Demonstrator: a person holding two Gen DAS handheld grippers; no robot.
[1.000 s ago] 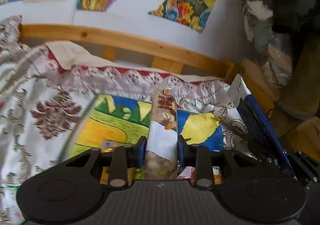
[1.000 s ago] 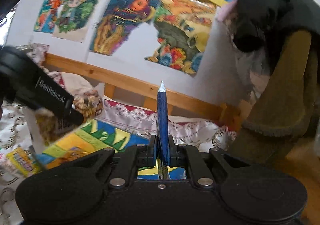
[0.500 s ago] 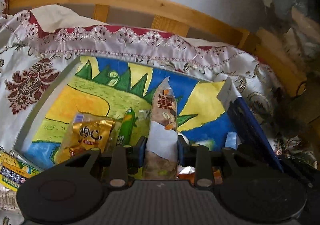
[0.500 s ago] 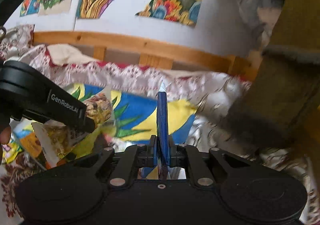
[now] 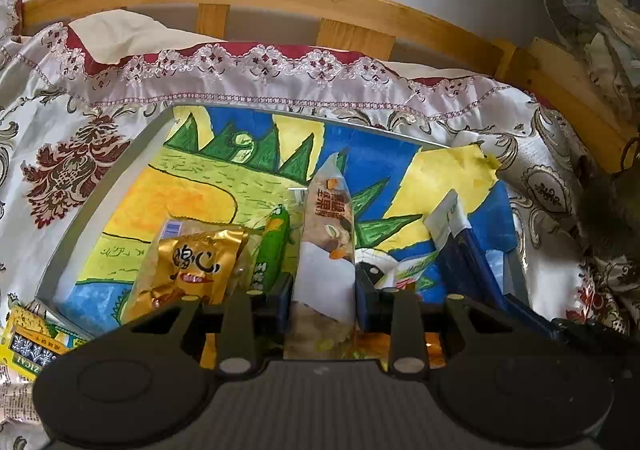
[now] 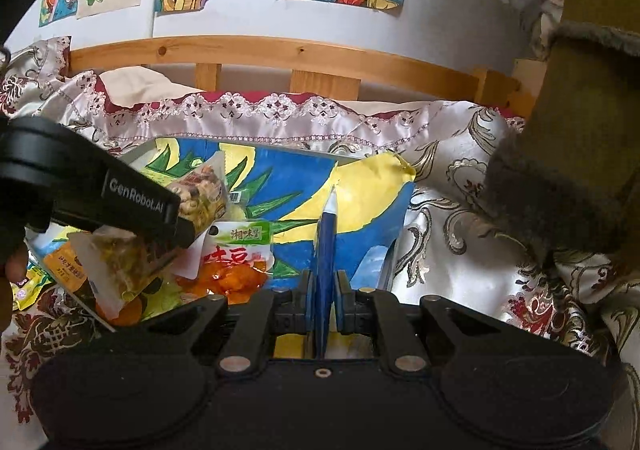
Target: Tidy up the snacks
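Here the left gripper (image 5: 323, 296) had its jaws closed on a nut-mix packet (image 5: 326, 250), clamped across the packet's width, its long axis running straight ahead along the fingers with the sealed tip pointing toward the far edge of the tray (image 5: 100, 185); the right gripper (image 6: 323, 300) was closed on a thin blue packet (image 6: 326, 242), held edge-on and likewise pointing forward. Both packets hung over the near half of the tray, which lay on the patterned bedspread (image 5: 60, 121) and carried a painted paper liner (image 5: 192, 189); on the liner, near the left gripper and toward the tray's near-left corner, lay a gold packet (image 5: 192, 270) with a green packet (image 5: 274, 246) touching its right side; an orange packet (image 6: 236, 262) lay under and just left of the right gripper. Judgement: the placement turned on the nut-mix packet being above the liner's near edge, between the green packet and the blue one; the left gripper was nearer the occupied corner, so setting down looked tight there; free liner lay farther ahead toward the far edge.
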